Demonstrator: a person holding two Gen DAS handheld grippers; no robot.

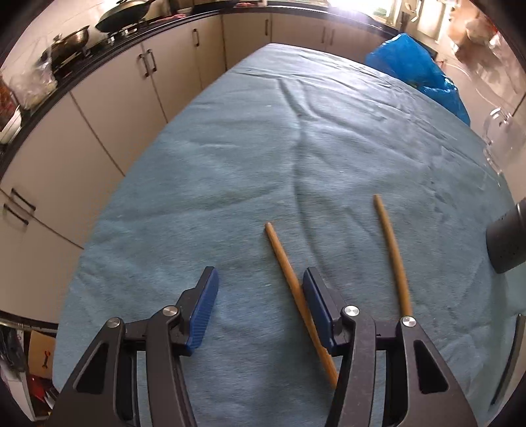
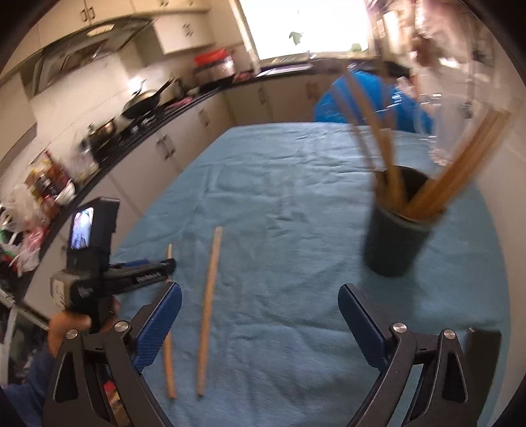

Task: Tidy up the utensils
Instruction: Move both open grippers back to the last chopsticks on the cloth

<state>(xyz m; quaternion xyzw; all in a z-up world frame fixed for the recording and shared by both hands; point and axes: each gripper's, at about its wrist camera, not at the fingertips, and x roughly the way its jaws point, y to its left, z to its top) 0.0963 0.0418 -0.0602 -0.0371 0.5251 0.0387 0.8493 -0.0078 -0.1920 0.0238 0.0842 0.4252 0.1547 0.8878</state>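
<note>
Blue-green cloth [image 1: 296, 157] covered the table, creased down its middle, in a kitchen with pale cabinets along the left.

Nearest in the left wrist view, the left gripper [image 1: 259, 295] hung low over the cloth with its blue-padded fingers [image 1: 203, 308] spread apart and nothing between the pads. One wooden chopstick [image 1: 289, 282] lay on the cloth and ran under the inner edge of the right-hand finger; whether they touched could not be told. A second chopstick [image 1: 393, 253] lay to the right of that finger, apart from the first, both pointing away from the camera. At the right edge a dark round holder [image 1: 506, 243] was partly visible.

In the right wrist view, the right gripper [image 2: 259, 312] stood over the near part of the table with its fingers spread wide and empty. Between them but toward the left pad lay the two chopsticks, the nearer-left one [image 2: 169, 361] partly hidden by that pad, the other [image 2: 207, 312] just beside it. The left gripper [image 2: 98, 279], held in a hand [image 2: 65, 328], showed at the left, above the chopsticks' far ends.

Farther right, the dark holder [image 2: 394, 239] stood on the cloth, blurred, with a bundle of chopsticks [image 2: 427, 164] leaning out of it. Behind it sat a blue plastic bag [image 2: 371, 101]. Beyond the table, a wok [image 2: 144, 105] and pots rested on the stove along the dark counter, and a bright window [image 2: 302, 26] filled the far wall.
</note>
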